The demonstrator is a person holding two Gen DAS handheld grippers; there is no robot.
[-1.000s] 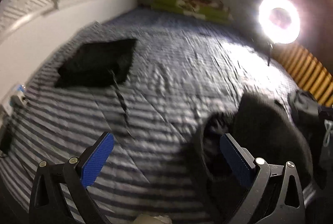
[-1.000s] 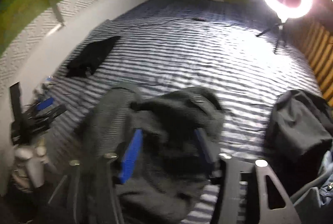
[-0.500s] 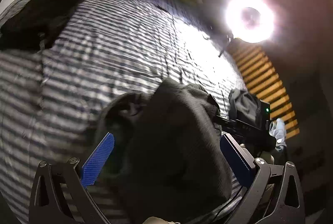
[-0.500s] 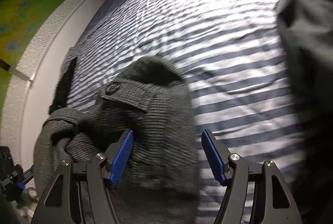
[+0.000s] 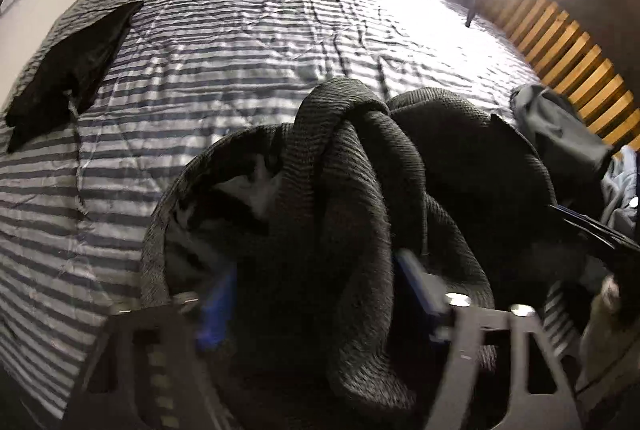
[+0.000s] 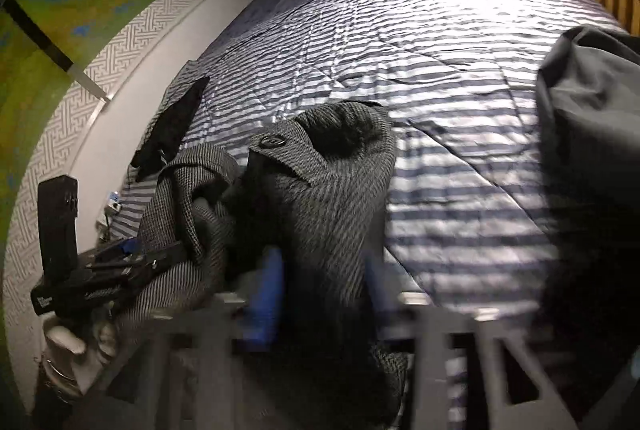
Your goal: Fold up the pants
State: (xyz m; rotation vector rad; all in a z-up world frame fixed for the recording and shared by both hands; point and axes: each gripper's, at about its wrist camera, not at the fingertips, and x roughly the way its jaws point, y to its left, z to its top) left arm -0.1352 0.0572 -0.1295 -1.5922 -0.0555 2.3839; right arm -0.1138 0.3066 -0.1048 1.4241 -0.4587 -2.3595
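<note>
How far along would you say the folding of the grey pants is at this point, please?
Early. Already done: a black garment lies folded flat at the far left of the striped bedspread. In hand: the grey pants are bunched in a heap, with the left hand-held gripper and right hand-held gripper closing around the fabric. Left: spreading flat and every fold.

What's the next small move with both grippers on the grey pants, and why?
Probably lift and draw the two grippers apart to spread the pants. They sit bunched and twisted in a heap on the striped bedspread, fabric lies between both the left gripper and right gripper fingers, and no flat edge shows to fold yet.
</note>
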